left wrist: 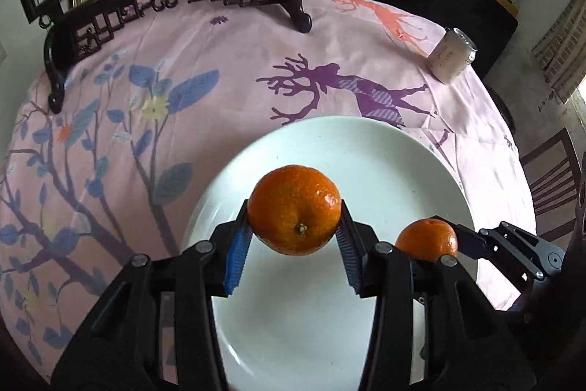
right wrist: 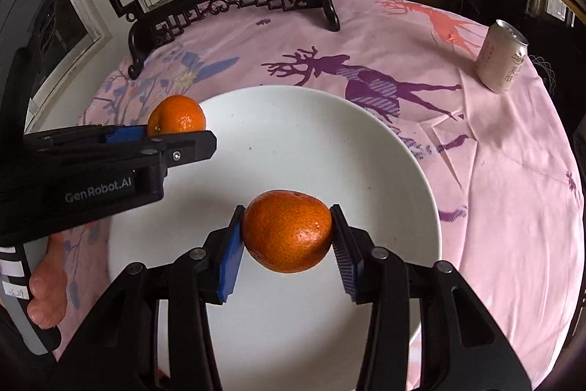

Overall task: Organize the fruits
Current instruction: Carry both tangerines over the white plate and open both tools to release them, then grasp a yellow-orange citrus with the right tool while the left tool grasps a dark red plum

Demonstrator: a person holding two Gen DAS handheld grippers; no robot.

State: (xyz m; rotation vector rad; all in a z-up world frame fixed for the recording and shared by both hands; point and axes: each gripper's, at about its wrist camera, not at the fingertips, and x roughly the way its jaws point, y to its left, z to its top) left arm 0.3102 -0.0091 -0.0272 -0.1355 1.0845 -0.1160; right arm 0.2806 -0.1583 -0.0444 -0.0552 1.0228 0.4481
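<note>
A white plate (left wrist: 366,149) (right wrist: 293,120) lies on the pink patterned tablecloth. My left gripper (left wrist: 295,226) is shut on an orange mandarin (left wrist: 295,207), held above the plate's left half with its stem end facing the camera. In the right wrist view that same mandarin (right wrist: 177,116) shows over the plate's left rim, pinched in the left gripper (right wrist: 172,131). My right gripper (right wrist: 287,233) is shut on a second mandarin (right wrist: 287,229) above the plate's middle. From the left wrist view this second mandarin (left wrist: 426,239) appears at the right, in the right gripper (left wrist: 430,237).
A pale drink can (left wrist: 452,55) (right wrist: 501,55) stands on the cloth at the far right. A dark carved wooden stand (left wrist: 172,2) (right wrist: 234,2) with a round painted panel occupies the table's back edge. A chair (left wrist: 549,178) sits off the right side. A hand (right wrist: 47,288) grips the left handle.
</note>
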